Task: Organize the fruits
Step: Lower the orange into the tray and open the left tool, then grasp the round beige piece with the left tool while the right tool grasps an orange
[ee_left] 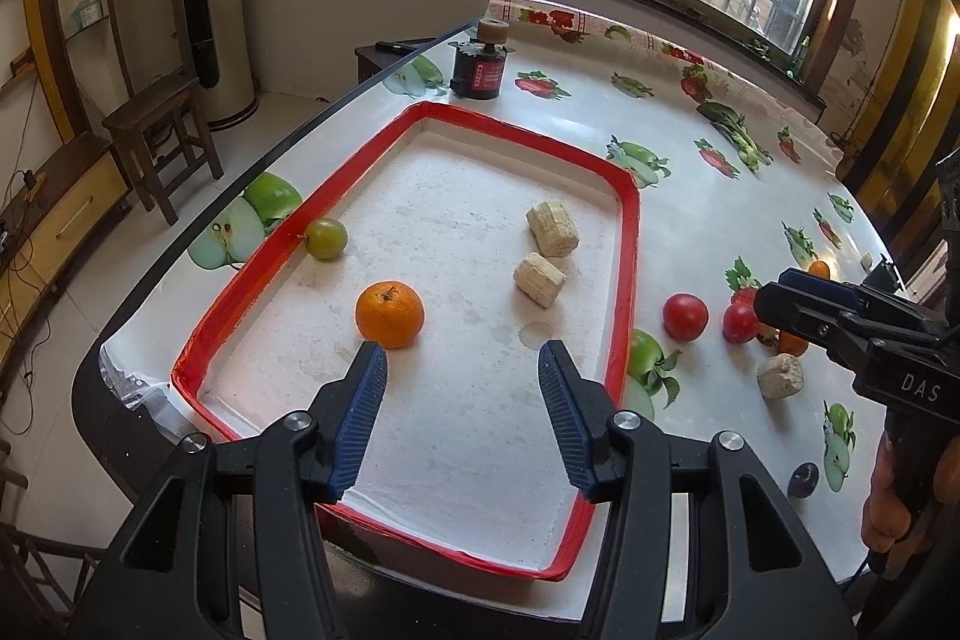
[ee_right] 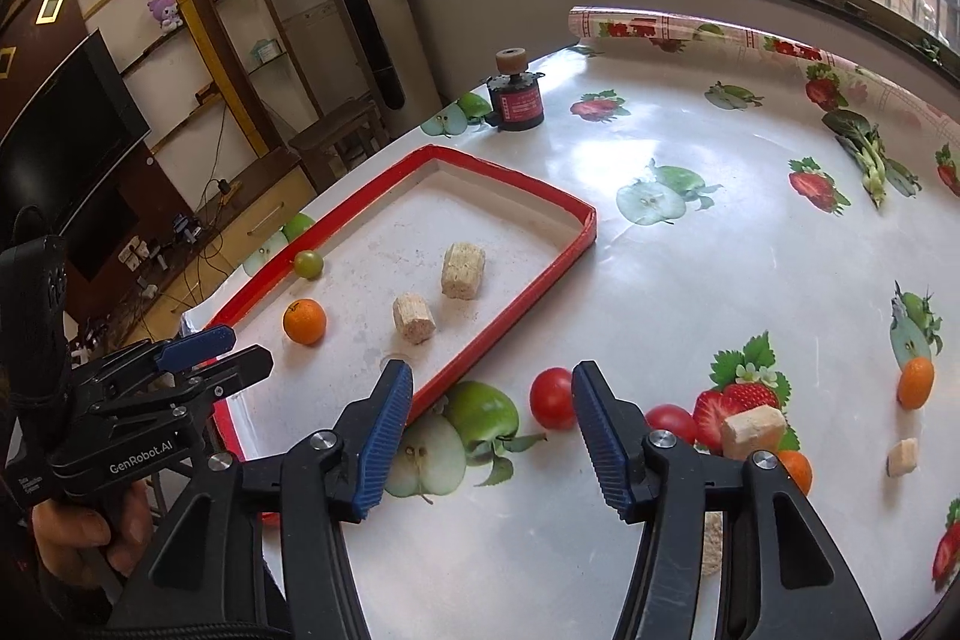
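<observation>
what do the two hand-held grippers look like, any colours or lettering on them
Both are black plastic with silver pivot screws and two fingers faced with ribbed blue pads. The left hand-held gripper shows white "GenRobot.AI" lettering on its body in the right wrist view. The right hand-held gripper shows white "DAS" lettering in the left wrist view. A dark cable hangs below its handle.

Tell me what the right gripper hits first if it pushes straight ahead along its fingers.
Probably the red tomato: it lies on the tablecloth just ahead between the open right gripper fingers, toward the right one. Depth is uncertain through the fisheye.
</observation>
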The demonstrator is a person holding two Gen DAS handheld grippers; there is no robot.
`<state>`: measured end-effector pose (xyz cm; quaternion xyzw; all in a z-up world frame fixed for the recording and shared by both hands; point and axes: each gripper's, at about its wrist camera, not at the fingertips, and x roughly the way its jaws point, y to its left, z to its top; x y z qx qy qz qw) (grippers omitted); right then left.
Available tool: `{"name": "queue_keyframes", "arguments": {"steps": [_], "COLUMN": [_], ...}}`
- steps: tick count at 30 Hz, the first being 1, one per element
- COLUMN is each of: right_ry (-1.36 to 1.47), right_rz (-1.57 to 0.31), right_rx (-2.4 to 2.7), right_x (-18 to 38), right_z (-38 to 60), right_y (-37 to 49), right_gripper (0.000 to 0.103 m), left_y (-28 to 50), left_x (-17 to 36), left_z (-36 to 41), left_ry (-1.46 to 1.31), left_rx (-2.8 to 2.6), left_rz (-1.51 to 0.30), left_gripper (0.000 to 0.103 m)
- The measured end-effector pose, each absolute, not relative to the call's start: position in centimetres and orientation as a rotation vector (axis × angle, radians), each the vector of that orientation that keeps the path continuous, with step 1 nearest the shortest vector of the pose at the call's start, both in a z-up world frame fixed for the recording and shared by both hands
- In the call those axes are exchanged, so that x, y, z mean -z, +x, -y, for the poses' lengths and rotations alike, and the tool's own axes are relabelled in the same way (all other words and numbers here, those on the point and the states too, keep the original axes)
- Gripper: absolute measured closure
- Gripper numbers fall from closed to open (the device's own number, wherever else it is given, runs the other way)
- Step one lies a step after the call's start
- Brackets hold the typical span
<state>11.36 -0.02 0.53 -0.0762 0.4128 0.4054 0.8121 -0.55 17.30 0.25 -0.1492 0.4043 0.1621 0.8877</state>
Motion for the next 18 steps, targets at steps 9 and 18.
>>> {"name": "queue_keyframes", "arguments": {"steps": [9,18], "right_ry": [-0.129,-0.075], "right_rz": [-0.867,-0.897], "right_rx": [-0.802,-0.688], "right_x": [-0.5,1.0], "right_z": [5.3,12.2], "right_y": [11.0,11.2], "right_gripper": [0.043,0.042], "left_y": [-0.4,0.4], "left_x": [-0.7,-0.9], "left_z": [-14.9,-12.2], "left_ry": [-0.264,-0.240], "left_rx": [-0.316,-0.256], "left_rz": [-0.838,-0.846], "left_gripper": [0.046,0.046]}}
